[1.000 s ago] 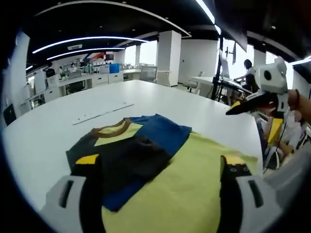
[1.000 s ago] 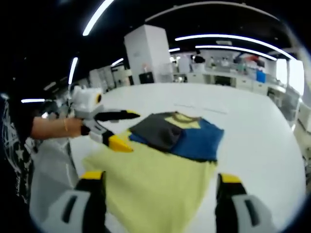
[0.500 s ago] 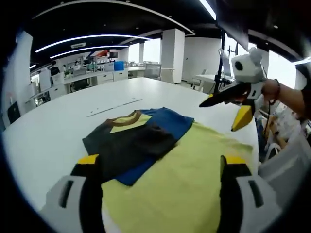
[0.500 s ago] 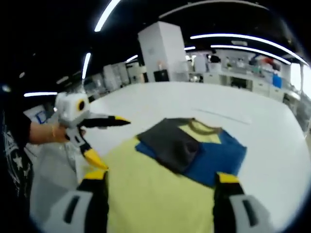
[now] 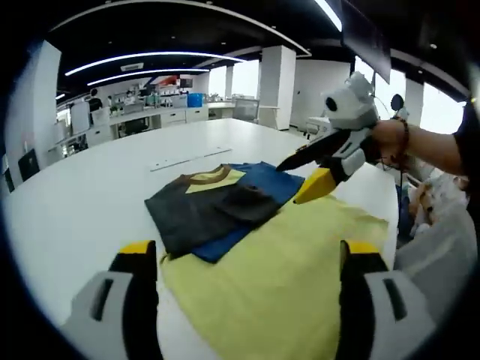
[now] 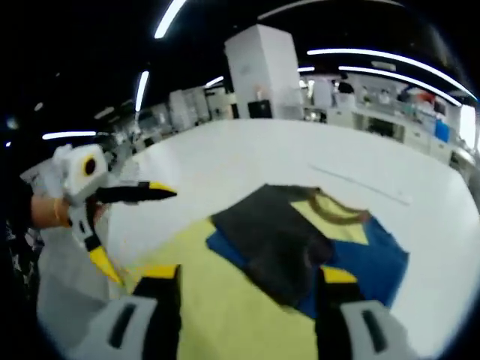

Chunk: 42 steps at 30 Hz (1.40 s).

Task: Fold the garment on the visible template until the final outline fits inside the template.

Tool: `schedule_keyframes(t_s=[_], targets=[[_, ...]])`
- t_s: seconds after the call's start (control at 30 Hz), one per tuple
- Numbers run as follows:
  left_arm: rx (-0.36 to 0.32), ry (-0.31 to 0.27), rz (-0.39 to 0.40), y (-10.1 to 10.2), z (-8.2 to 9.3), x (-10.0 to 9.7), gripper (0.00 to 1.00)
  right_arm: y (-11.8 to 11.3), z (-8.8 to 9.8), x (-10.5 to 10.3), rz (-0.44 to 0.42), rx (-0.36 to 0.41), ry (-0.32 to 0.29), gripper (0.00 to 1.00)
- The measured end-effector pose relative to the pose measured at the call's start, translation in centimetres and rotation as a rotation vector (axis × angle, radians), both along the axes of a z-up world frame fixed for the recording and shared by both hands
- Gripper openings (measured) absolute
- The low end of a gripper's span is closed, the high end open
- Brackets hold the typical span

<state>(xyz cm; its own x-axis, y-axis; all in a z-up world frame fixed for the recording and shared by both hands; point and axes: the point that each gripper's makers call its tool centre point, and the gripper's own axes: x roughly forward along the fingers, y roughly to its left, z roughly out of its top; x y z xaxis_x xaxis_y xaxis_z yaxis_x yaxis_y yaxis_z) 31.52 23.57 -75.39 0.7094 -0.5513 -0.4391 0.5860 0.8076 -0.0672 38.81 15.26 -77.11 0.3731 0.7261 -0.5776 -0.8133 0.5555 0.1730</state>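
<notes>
Both yellow-tipped grippers, left [image 5: 244, 259] and right [image 6: 244, 281], are being held wide open, empty, above the folded blue, grey and yellow garment [image 5: 225, 206] on the pale yellow template sheet [image 5: 285, 270].

**Around the Table: an Open Office**

A wide white table [image 5: 90, 187] spreads ahead of the jaws in the left gripper view, its bare top running off to the left and far ahead. A thin pale strip [image 5: 187, 159] lies flat on it, beyond the space between the jaws. Farther ahead stands a thick white column [image 5: 279, 86], and to the left of it a row of desks with a blue box [image 5: 195, 100] on top. Long curved ceiling lights [image 5: 150, 60] arc overhead. In the right gripper view the same column [image 6: 259, 75] rises ahead of the jaws, slightly left.
</notes>
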Motion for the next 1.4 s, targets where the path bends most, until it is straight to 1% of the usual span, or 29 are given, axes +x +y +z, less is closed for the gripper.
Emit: schedule_keyframes(t_s=[0.1, 0.17, 0.33, 0.47, 0.53, 0.63, 0.7, 0.77, 0.87, 0.9, 1.0, 1.07, 1.1, 1.27, 1.4], targets=[[-0.024, -0.002, 0.011, 0.5, 0.1, -0.3, 0.99, 0.9, -0.7, 0.4, 0.013, -0.006, 0.005, 0.64], [-0.014, 0.004, 0.012, 0.4, 0.0, -0.9, 0.99, 1.5, -1.2, 0.9, 0.020, -0.012, 0.010, 0.60], [-0.017, 0.013, 0.021, 0.9, -0.1, -1.7, 0.99, 2.6, -2.6, 1.5, 0.042, -0.033, 0.021, 0.55], [-0.012, 0.021, 0.027, 1.4, -0.4, -1.8, 0.99, 3.0, -3.6, 1.6, 0.059, -0.053, 0.033, 0.51], [-0.014, 0.025, 0.033, 1.5, -0.4, -2.0, 0.99, 3.2, -4.5, 1.6, 0.076, -0.082, 0.037, 0.48], [-0.012, 0.034, 0.043, 1.9, -0.7, -2.2, 0.99, 2.9, -5.4, 1.9, 0.110, -0.168, -0.017, 0.40], [-0.007, 0.038, 0.049, 2.0, -0.9, -2.4, 0.99, 2.8, -6.0, 2.1, 0.115, -0.182, -0.026, 0.35], [0.013, 0.044, 0.053, 2.2, -1.2, -2.5, 0.99, 2.9, -6.1, 1.7, 0.131, -0.202, -0.018, 0.28], [0.012, 0.046, 0.061, 2.8, -1.3, -2.4, 0.99, 2.5, -6.4, 1.3, 0.140, -0.247, -0.024, 0.18], [0.011, 0.046, 0.062, 2.8, -1.3, -2.4, 0.99, 2.3, -6.5, 1.4, 0.147, -0.257, -0.028, 0.16], [0.013, 0.048, 0.070, 3.1, -1.4, -2.3, 0.99, 2.1, -6.4, 1.4, 0.145, -0.254, -0.031, 0.07], [0.017, 0.049, 0.071, 3.1, -1.5, -2.3, 0.99, 2.1, -6.2, 1.5, 0.141, -0.239, -0.026, 0.00], [0.019, 0.050, 0.070, 3.1, -1.5, -2.3, 0.99, 2.3, -6.0, 1.5, 0.136, -0.232, -0.029, 0.00], [0.020, 0.056, 0.071, 3.0, -1.6, -2.2, 0.99, 2.0, -6.0, 1.8, 0.123, -0.228, -0.023, 0.00], [0.026, 0.050, 0.078, 3.1, -1.5, -2.0, 0.99, 1.5, -5.3, 2.1, 0.099, -0.220, -0.034, 0.00]])
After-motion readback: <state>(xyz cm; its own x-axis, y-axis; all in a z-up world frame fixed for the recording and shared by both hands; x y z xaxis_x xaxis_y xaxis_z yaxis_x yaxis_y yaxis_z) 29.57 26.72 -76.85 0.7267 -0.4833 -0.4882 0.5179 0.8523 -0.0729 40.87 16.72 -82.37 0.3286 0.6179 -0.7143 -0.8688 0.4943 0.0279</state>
